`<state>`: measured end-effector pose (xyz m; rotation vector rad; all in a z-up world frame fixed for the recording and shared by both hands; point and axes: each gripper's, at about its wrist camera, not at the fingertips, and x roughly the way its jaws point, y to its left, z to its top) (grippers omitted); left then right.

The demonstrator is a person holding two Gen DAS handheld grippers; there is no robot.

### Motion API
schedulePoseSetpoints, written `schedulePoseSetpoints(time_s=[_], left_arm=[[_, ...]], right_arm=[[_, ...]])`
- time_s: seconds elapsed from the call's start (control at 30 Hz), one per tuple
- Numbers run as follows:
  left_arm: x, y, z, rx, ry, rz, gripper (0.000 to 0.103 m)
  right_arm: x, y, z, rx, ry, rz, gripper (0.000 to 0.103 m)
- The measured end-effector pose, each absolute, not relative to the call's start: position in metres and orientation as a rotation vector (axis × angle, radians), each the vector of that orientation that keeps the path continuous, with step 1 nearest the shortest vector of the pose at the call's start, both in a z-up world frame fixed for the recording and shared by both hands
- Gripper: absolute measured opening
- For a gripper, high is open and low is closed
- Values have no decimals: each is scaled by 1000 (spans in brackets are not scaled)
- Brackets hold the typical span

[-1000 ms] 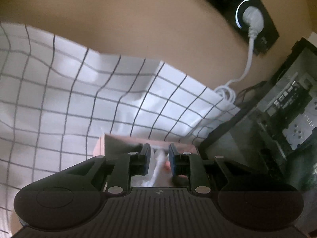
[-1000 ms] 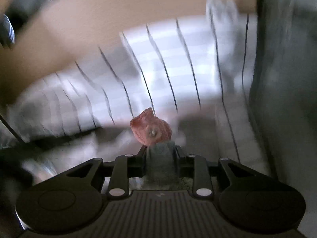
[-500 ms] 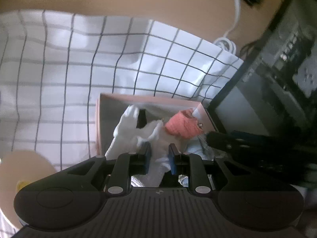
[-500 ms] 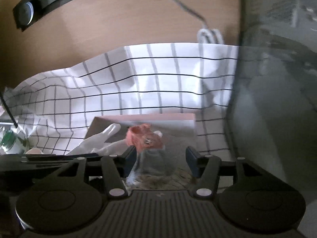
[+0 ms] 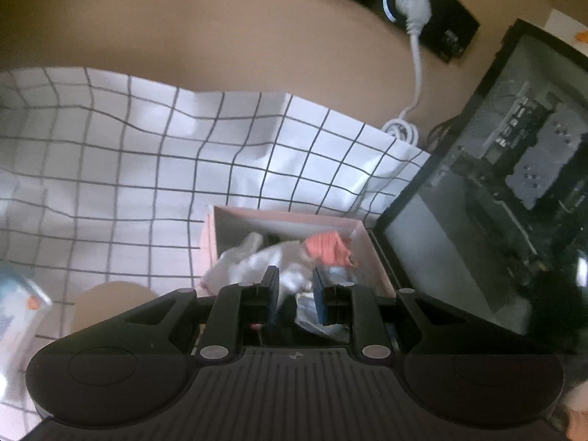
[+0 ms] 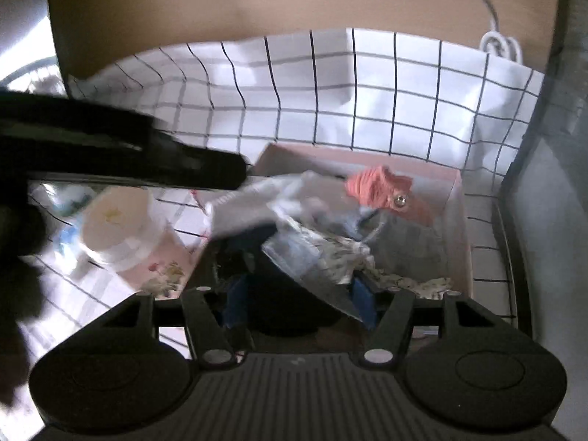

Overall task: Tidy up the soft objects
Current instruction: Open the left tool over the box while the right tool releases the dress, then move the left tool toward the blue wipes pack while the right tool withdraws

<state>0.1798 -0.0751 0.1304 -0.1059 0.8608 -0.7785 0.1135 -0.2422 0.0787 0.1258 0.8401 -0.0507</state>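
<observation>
gaping right gripper, nothing held

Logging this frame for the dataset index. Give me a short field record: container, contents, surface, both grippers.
container: pink box, open top, on the checked cloth
contents: coral-pink fabric item, white cloth, floral fabric, clear plastic bag
beside box: pink tub with a pale lid, to the left
left gripper: narrow gap, over the box, grip on the white cloth unclear
right gripper: open, holding nothing
background: white plug and cable, dark glass case
</observation>
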Motion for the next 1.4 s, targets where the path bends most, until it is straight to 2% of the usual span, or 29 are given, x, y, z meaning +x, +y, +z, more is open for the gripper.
schedulePoseSetpoints(time_s=[0.2,0.43,0.67,0.87,1.07,1.27,1.33,1.4], left_arm=[[158,-36,146,-105,793,-735,22],[155,47,145,-127,753,-567,22],[171,144,140,-189,744,-376,22],[170,215,134,-250,714,-276,22],[163,250,116,-248,742,-244,22],[145,261,86,-276,805,-266,22],[137,263,78,-288,820,-287,22],[131,261,73,-280,826,-324,22]], right_arm=[[121,-256,80,159,855,-102,61],[104,-255,130,211,786,-119,63],[127,-185,189,185,713,-60,64],[178,-105,216,190,715,29,64],[224,-49,211,153,797,134,64],[268,-23,166,161,950,163,63],[275,-18,145,188,970,146,53],[282,-11,124,164,977,148,28]])
